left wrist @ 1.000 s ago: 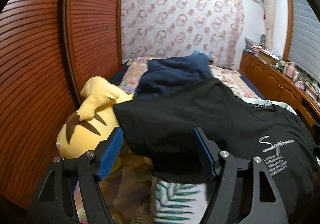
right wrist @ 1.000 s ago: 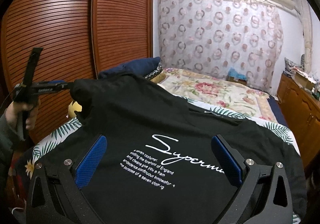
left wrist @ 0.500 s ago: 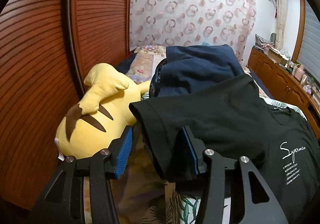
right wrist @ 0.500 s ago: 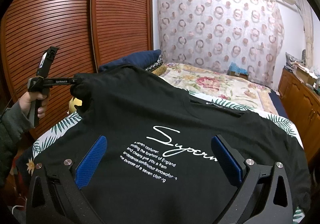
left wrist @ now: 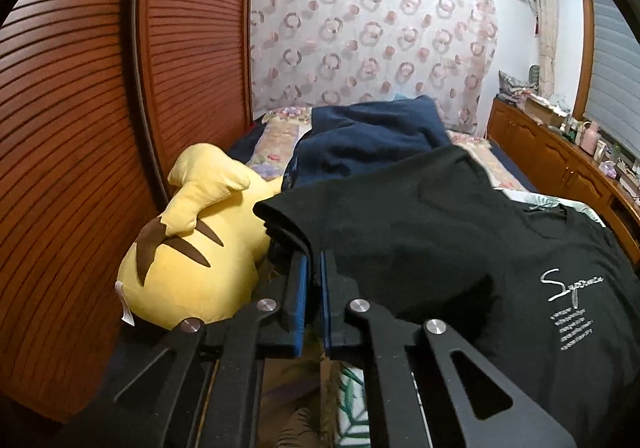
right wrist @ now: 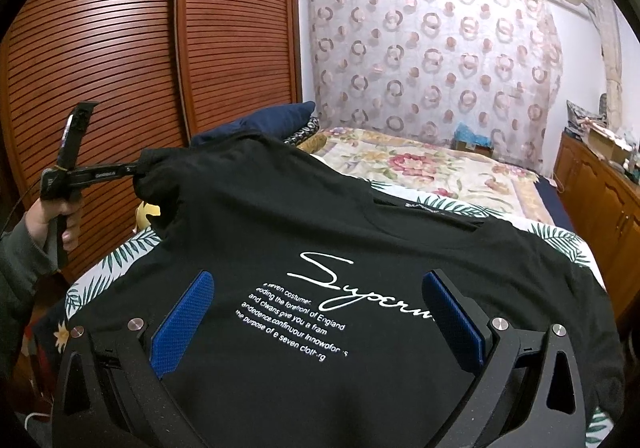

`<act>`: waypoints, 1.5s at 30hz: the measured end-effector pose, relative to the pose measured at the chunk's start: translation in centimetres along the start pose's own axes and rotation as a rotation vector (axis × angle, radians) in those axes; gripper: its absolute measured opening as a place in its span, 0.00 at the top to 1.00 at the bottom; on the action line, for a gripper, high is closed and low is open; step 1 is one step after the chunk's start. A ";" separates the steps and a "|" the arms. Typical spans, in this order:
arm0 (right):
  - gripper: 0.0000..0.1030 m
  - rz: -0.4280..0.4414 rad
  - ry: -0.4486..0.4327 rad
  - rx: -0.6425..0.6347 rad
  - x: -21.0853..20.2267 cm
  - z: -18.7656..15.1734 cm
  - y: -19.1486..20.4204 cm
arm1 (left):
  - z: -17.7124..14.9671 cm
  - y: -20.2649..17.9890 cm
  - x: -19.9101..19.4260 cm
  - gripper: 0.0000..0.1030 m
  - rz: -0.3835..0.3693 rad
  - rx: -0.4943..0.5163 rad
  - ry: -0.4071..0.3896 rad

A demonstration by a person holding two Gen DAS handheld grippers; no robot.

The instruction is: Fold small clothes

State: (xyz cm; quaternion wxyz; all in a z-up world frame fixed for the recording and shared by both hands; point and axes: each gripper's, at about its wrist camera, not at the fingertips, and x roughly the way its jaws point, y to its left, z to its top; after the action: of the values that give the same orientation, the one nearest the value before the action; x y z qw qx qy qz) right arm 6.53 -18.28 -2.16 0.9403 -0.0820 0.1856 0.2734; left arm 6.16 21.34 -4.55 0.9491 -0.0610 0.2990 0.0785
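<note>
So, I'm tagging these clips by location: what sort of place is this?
Most likely a home bedroom: a bed with a floral cover, a louvered wooden wardrobe beside it, and a yellow plush toy by a dark pillow.

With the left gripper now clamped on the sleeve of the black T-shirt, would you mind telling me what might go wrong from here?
1. The left gripper pinches only the bunched sleeve edge of the black printed T-shirt; the fabric may slip out when pulled.
2. The yellow plush toy lies right beside that sleeve and could be dragged or snagged.
3. The right gripper is open over the shirt, holding nothing, so the body may shift and the fold come out crooked.
</note>
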 end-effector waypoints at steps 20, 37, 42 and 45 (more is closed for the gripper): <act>0.00 -0.067 -0.045 0.054 -2.4 -0.7 -3.0 | 5.8 -15.3 -4.2 0.98 -0.309 0.240 -0.101; 0.00 -0.119 -0.026 0.128 -2.4 -1.0 -3.4 | 3.4 -19.2 -1.9 0.25 -0.316 0.278 -0.006; 0.00 -0.106 -0.031 0.122 -2.5 -0.9 -3.6 | 2.0 -18.0 -1.9 0.24 -0.292 0.261 0.011; 0.00 -0.099 -0.032 0.116 -2.6 -1.0 -3.8 | 0.8 -17.7 -1.9 0.24 -0.275 0.245 0.011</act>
State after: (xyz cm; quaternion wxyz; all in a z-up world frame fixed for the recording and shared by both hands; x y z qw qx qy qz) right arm 6.25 -22.94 -1.86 0.9587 -0.0321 0.1816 0.2165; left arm 8.36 3.88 -1.58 0.9495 0.0146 0.3005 -0.0892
